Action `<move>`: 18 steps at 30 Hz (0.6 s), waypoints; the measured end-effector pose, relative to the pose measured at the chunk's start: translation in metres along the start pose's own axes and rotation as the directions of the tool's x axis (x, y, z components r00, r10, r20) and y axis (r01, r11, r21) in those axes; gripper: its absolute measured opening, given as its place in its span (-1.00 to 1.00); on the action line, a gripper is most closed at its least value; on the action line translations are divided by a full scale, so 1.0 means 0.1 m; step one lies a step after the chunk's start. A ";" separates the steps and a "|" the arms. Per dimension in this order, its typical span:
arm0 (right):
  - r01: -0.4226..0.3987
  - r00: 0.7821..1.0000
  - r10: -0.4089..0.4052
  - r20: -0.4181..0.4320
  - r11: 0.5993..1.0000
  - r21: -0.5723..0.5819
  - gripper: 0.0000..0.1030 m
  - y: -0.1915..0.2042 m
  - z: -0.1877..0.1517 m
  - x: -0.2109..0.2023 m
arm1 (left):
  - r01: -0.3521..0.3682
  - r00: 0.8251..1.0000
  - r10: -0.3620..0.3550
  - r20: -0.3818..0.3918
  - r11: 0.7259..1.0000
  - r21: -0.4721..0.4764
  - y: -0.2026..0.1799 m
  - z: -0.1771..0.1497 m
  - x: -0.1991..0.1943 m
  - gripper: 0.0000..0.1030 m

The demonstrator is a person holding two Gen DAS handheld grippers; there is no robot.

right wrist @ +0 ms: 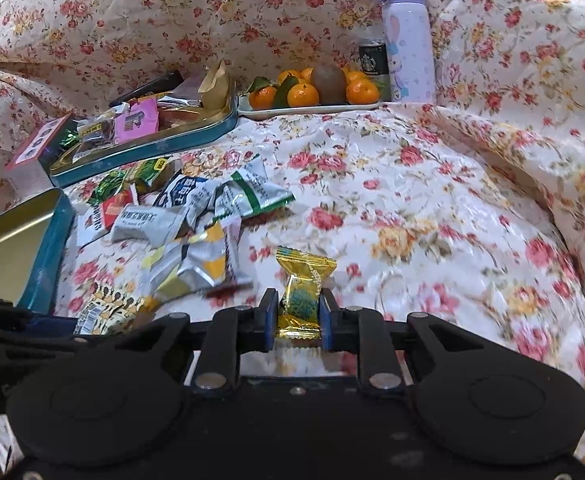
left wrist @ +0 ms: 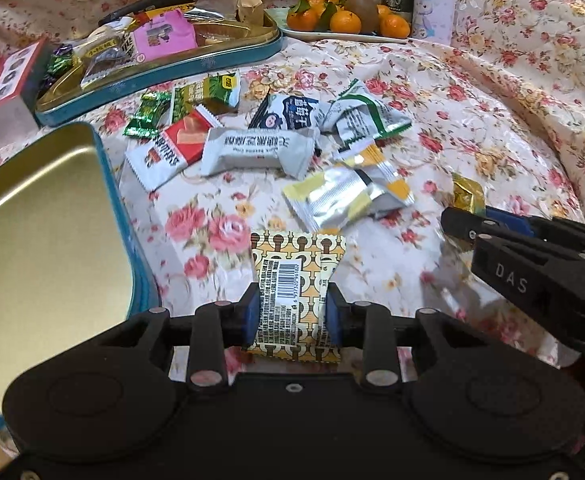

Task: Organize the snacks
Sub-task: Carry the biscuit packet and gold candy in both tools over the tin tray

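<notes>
Left gripper (left wrist: 292, 312) clamps a patterned snack packet (left wrist: 292, 280) just beside the empty tin (left wrist: 52, 220). Right gripper (right wrist: 298, 316) pinches a gold candy (right wrist: 302, 292) above the cloth. Risk: slick wrappers slipping out mid-carry.

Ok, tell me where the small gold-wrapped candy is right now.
The gold-wrapped candy sits clamped in the right gripper, low centre in the right wrist view, just right of the yellow and silver packets on the floral cloth.
</notes>
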State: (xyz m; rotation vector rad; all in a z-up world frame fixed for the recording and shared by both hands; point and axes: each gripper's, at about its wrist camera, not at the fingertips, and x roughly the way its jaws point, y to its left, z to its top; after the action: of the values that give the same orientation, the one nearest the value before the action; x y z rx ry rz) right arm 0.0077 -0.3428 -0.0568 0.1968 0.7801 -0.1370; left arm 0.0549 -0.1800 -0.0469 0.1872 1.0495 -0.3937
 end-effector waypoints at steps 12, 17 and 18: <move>-0.108 0.993 0.111 -0.045 0.991 0.078 -0.56 0.02 -0.21 -0.52 | 0.021 0.999 -0.019 0.034 0.999 -0.044 0.13 -0.45 -0.41 -0.21; -0.165 0.981 0.170 -0.090 0.985 0.057 -0.56 0.18 -0.29 -0.63 | 0.004 0.999 0.000 0.049 0.997 -0.083 0.27 -0.64 -0.63 -0.21; -0.178 0.978 0.183 -0.103 0.983 0.052 -0.56 0.23 -0.31 -0.65 | -0.007 0.999 0.011 0.049 0.996 -0.093 0.31 -0.68 -0.66 -0.21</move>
State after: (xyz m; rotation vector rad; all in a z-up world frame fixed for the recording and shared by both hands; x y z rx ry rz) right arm -0.0548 -0.3103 -0.0300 0.3160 0.8626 0.0294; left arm -0.0162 -0.1143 -0.0234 0.0988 1.0159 -0.3389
